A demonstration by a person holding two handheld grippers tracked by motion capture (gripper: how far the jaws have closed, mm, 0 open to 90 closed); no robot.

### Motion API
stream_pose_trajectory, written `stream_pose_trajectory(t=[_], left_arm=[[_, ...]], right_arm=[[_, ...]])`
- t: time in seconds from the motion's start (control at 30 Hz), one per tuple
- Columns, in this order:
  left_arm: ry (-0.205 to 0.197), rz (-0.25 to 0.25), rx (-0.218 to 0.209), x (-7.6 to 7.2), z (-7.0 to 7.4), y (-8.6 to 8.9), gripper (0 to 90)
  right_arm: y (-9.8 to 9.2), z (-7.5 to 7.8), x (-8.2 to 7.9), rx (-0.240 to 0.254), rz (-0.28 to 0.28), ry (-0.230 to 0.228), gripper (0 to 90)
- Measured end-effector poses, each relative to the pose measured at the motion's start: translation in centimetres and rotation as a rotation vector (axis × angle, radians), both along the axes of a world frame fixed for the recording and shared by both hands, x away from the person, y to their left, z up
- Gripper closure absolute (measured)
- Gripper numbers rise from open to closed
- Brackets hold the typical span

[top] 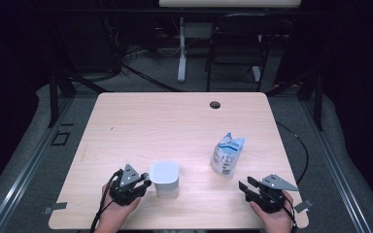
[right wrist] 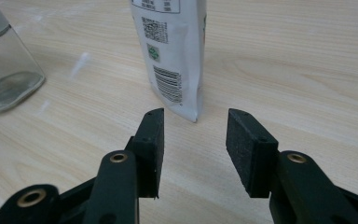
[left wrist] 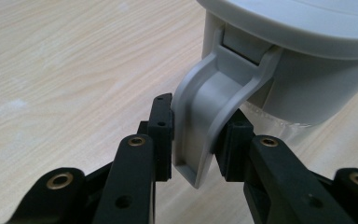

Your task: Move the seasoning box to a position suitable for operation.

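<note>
On the pale wood worktop a clear jar with a grey lid stands near the front edge, at about 7 o'clock from the worktop's middle. In the high view the left gripper sits just at the jar's 9 o'clock side, held by a hand coming in from the bottom. The left gripper view looks along the fingers: a grey latch handle hangs down from the lid's rim, and the two black pads sit on either side of it – the left pad flat against the handle's outer face, the right pad touching its inner curve, so the fingers are clamped on the handle. Below the lid a strip of the jar's clear wall shows.

A white and blue pouch stands upright at about 4 o'clock from the worktop's middle, well apart from the jar. The right gripper rests at the pouch's 5 o'clock, near the front right corner, in the other hand. In the right gripper view its fingers stand apart with bare wood between them – the pouch, barcode side facing, is just beyond the tips and untouched. The jar's glass base shows at 10 o'clock in that view
</note>
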State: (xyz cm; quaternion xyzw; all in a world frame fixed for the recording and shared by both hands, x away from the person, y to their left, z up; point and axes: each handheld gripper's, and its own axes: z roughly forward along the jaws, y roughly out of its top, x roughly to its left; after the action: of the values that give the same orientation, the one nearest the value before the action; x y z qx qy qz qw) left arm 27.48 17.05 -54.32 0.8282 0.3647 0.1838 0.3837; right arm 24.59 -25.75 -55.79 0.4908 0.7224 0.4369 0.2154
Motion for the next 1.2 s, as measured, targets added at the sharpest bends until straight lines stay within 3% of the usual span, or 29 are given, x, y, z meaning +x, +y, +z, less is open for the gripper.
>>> stream_pose_trajectory(t=[0.3,0.4,0.6,0.8,0.87,0.97,1.03,1.2], left_arm=[[0.0,-0.06,-0.014,-1.3,-0.3,-0.4,70.9],[0.012,-0.099,-0.017,-1.5,-0.2,-0.8,70.8],[-0.003,-0.134,-0.005,-1.9,-0.3,-1.4,70.7],[0.009,-0.135,-0.026,-1.9,-0.4,-1.1,68.7],[0.01,-0.12,-0.045,-1.9,-0.2,-0.9,60.6],[0.042,-0.117,-0.077,-1.8,0.2,-0.4,52.9],[0.069,-0.123,-0.102,-2.0,0.6,-0.4,52.3],[0.072,-0.14,-0.069,-2.5,1.6,-0.6,52.1]], right_arm=[[0.4,0.1,-0.1,-0.013,0.032,0.011,55.9],[0.4,0.2,-0.3,-0.012,0.032,0.005,54.9],[0.6,0.3,-0.5,-0.035,0.035,-0.022,52.4],[1.0,0.3,-0.6,-0.036,0.05,-0.025,50.3],[1.1,0.4,-0.6,-0.04,0.054,-0.025,50.6],[1.1,0.4,-0.6,-0.03,0.056,-0.03,51.6],[1.0,0.4,-0.6,-0.032,0.06,-0.017,52.4],[1.1,0.4,-0.6,-0.03,0.056,-0.011,52.4]])
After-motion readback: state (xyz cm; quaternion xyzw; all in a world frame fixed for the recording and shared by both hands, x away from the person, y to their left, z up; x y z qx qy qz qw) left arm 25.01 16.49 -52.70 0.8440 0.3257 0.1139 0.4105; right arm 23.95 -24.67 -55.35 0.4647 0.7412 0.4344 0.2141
